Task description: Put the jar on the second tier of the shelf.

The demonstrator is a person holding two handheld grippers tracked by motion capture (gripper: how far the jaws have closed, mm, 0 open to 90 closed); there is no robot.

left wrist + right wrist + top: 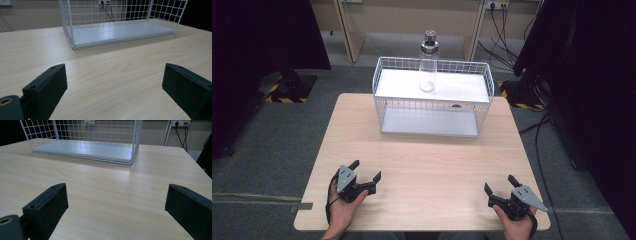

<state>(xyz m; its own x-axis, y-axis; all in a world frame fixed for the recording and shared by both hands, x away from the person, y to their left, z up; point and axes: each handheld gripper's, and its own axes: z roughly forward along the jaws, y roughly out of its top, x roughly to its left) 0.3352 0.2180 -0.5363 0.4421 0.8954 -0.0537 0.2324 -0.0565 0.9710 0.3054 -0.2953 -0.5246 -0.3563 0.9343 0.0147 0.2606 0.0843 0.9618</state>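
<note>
The clear bottle (428, 65) with its metal cap stands upright on the top shelf of the white wire rack (432, 97), a little left of the shelf's middle, where it can probably be taken from above without the wire sides getting in the way. The rack sits at the far side of the wooden table (422, 165), its open lower shelf facing the person, which leaves the near half of the tabletop bare for the hands. The left gripper (364, 174) and the right gripper (502, 184) rest low over that near edge, one at each corner, both pointing towards the rack; each has its jaws spread wide with nothing between them, apparently ready for a reach. The bottle is well apart from both, beyond them and higher, somewhat nearer the left gripper's line
</note>
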